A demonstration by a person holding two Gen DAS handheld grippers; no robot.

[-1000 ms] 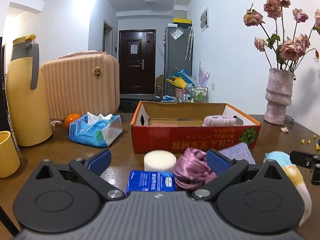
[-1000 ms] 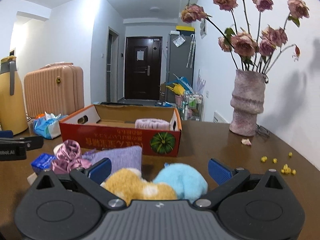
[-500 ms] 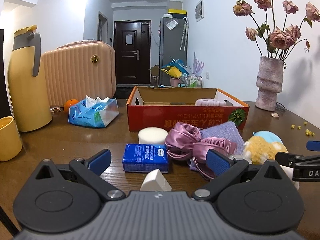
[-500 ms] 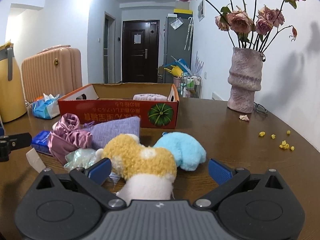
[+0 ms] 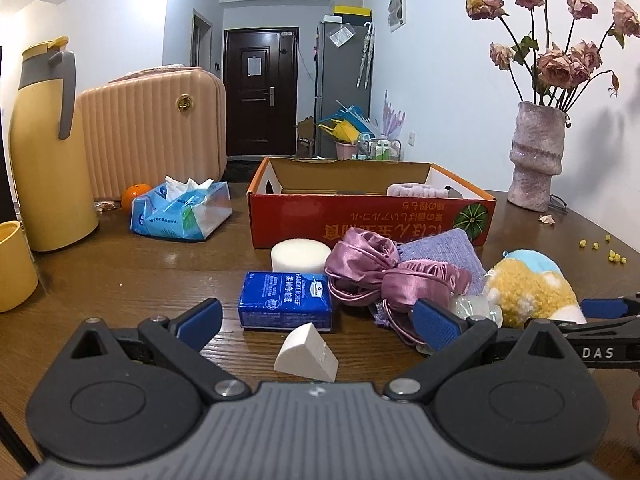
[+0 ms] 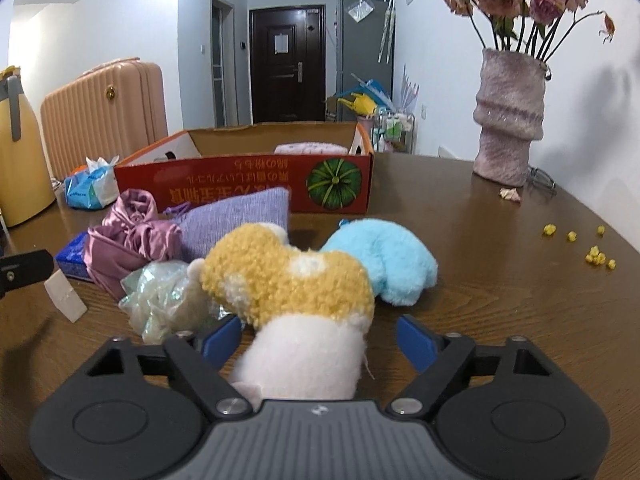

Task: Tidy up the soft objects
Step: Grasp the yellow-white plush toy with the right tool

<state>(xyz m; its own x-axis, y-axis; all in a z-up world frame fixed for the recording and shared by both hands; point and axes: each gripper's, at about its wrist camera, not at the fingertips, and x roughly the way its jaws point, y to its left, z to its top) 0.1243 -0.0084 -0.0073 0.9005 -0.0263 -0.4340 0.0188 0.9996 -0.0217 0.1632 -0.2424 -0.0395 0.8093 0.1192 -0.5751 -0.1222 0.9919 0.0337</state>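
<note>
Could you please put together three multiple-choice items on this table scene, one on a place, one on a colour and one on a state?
1. Where is the pink folded cloth?
A. inside the red box
B. beside the vase
C. on the suitcase

2. What colour is the handkerchief pack?
A. green
B. blue
C. red

3. How does the right gripper stand to the yellow and white plush toy?
A. far from it
B. its pads are on either side of it, the right one clear
C. shut with nothing between

Key: 1 A, the cloth shows above the box's front wall; 2 B, its wrapper is blue; 3 B, the jaws, just closing, flank the toy's white end.
</note>
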